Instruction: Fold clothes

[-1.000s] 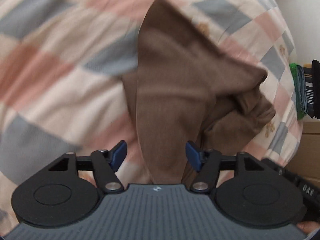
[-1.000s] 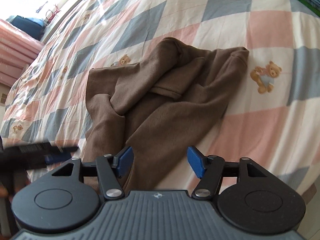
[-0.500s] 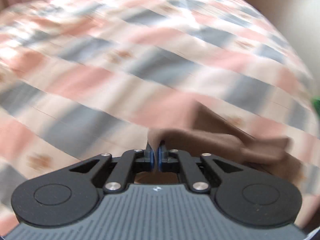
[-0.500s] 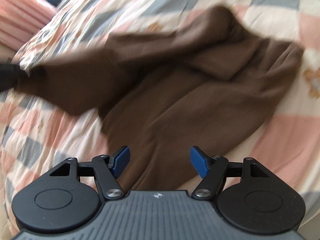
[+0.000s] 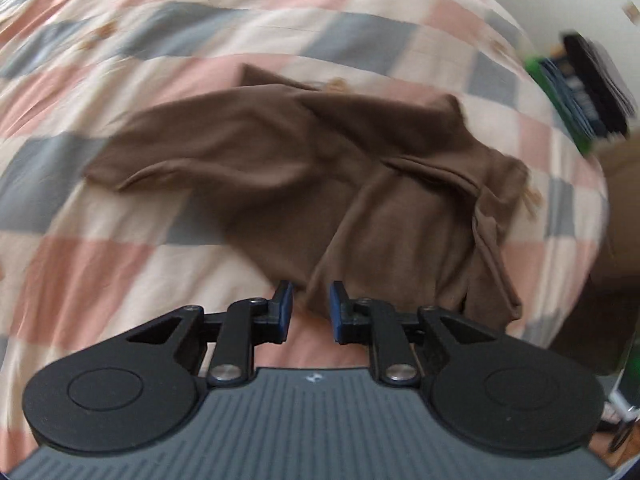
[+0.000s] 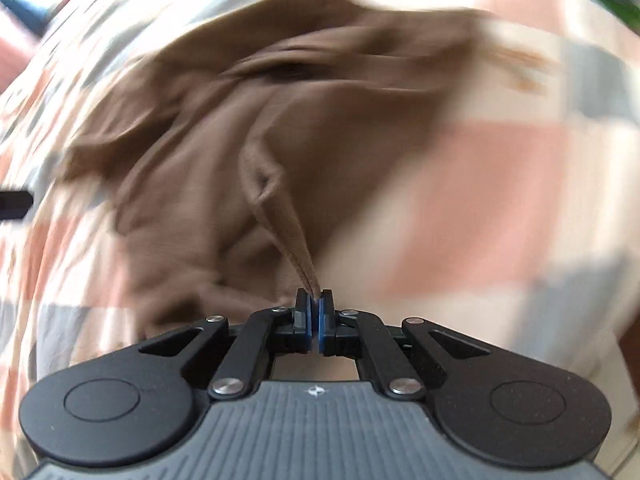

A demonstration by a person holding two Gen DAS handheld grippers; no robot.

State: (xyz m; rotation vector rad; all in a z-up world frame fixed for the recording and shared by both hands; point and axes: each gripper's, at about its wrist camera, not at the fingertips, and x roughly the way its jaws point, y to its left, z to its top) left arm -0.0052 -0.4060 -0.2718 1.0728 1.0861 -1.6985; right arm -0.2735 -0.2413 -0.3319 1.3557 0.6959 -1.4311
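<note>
A brown garment [image 5: 304, 176] lies crumpled on a checked bed cover [image 5: 100, 264], one sleeve stretched to the left. My left gripper [image 5: 310, 308] is open and empty, its blue pads just short of the garment's near edge. In the right wrist view the same garment [image 6: 192, 152] fills the middle, blurred by motion. My right gripper [image 6: 314, 312] is shut on a pinched fold of the garment's hem, which rises as a taut ridge from the pads.
A stack of folded clothes [image 5: 580, 88] in green, blue and black sits at the bed's right edge in the left wrist view. A wooden surface [image 5: 616, 184] lies beyond that edge. A thin black object [image 6: 14, 202] shows at the left of the right wrist view.
My left gripper pinched a part of the garment, pulled it out to the left and let go, and is now open. My right gripper has closed on the hem.
</note>
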